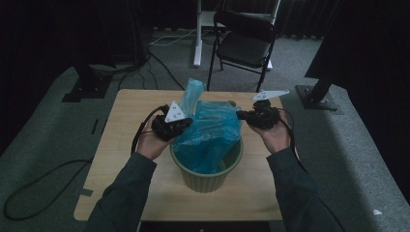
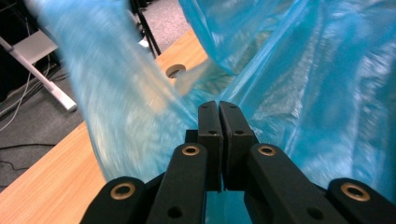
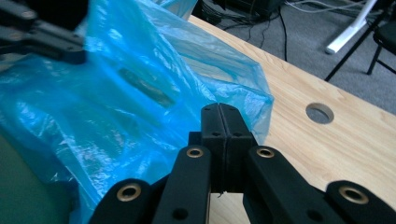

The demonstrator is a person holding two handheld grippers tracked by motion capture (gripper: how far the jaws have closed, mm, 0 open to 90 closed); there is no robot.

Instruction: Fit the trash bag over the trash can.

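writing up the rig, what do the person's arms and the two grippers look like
Both sleeves are dark grey-green. The left gripper and right gripper are black, with flat jaws on linkage arms fixed by brass-coloured rivets. Each carries a pale three-cornered plate with small dark marks and trails a black cable.

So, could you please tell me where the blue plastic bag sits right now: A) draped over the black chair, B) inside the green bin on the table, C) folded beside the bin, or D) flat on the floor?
B: the blue plastic bag rises out of the green bin on the table, with both grippers pinching its edges.
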